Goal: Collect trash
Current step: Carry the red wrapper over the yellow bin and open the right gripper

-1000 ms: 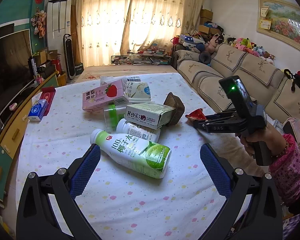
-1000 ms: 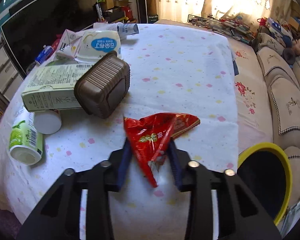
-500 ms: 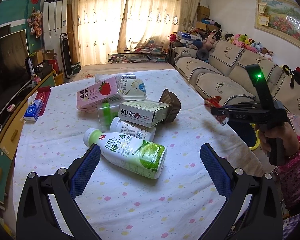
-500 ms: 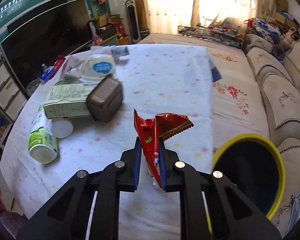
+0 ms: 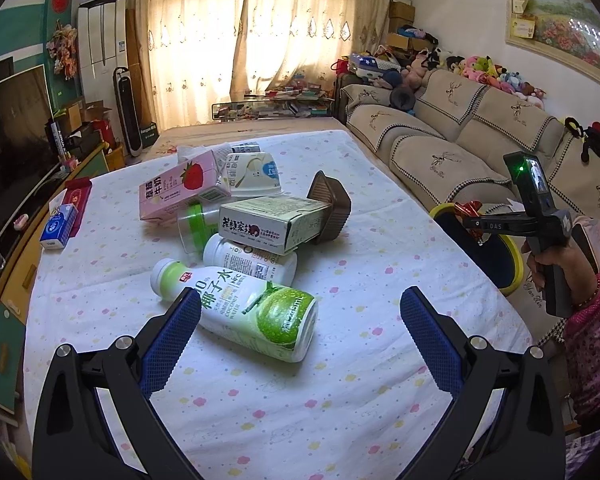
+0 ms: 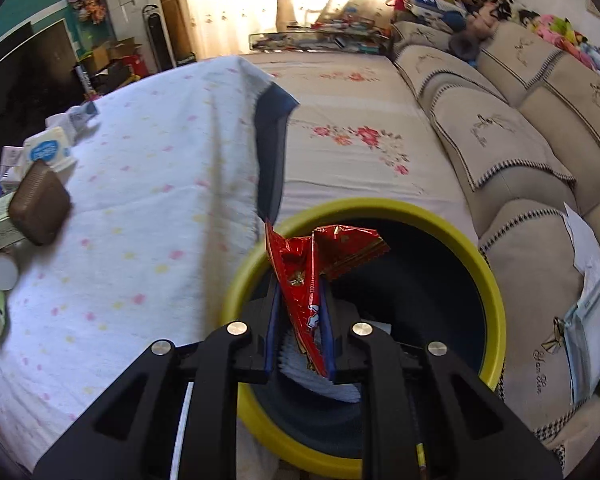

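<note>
Wrapper, red foil, light and crinkly-slick, sits lower centre over the yellow-rimmed bin, your right gripper clamped on its lower half, so just release; left gripper spread wide, empty.

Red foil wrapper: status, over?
Right gripper shut on crumpled red foil wrapper, above yellow-rimmed bin. Left gripper open, empty. Nothing blocking.
</note>
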Tool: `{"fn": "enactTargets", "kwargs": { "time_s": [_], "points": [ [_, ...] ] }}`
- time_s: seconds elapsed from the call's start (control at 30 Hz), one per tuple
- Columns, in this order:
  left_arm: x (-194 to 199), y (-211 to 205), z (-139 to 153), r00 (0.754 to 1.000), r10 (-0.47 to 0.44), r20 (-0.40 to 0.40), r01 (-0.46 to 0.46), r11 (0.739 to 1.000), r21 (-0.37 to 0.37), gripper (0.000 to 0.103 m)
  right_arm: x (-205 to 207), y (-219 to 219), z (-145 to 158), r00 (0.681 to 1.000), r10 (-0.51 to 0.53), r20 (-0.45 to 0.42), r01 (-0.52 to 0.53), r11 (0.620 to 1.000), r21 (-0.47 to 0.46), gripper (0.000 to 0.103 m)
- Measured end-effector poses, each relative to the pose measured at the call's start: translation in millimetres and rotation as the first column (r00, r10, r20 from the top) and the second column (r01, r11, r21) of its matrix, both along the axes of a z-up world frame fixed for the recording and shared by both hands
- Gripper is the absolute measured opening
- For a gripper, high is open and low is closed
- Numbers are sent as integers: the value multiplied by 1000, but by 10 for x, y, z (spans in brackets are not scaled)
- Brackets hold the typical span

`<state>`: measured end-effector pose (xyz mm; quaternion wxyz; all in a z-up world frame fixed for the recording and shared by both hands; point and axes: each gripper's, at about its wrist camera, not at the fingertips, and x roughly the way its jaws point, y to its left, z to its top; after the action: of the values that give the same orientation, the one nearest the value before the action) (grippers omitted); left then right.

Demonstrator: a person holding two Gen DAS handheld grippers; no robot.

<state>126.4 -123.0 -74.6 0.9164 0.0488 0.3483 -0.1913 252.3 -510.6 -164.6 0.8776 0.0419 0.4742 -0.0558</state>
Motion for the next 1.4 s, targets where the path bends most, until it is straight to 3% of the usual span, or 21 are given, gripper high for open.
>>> {"fn": "enactTargets", "kwargs": {
  "time_s": [0.37,0.43,0.5,1.0,1.4],
  "points": [
    [44,-100,3,1000,-9,-6,9,1000,25,98,25,-243,-272,997,-65,-45,65,998,1,36],
    [50,-96,-3,1000,-9,-6,9,1000,25,98,27,-265,-282,996,-75,-45,75,997,-6,52],
    [58,-94,-5,1000,-7,-7,7,1000,25,98,21,-280,-287,996,-83,-42,82,996,-15,57],
    [131,15,-101,999,26,-30,-25,999,30,98,9,-285,-256,994,-100,-50,99,995,-25,74],
    [150,-30,-153,999,14,-45,-12,999,39,98,-26,-368,-215,995,-77,-57,82,991,105,94]
  ]
}}
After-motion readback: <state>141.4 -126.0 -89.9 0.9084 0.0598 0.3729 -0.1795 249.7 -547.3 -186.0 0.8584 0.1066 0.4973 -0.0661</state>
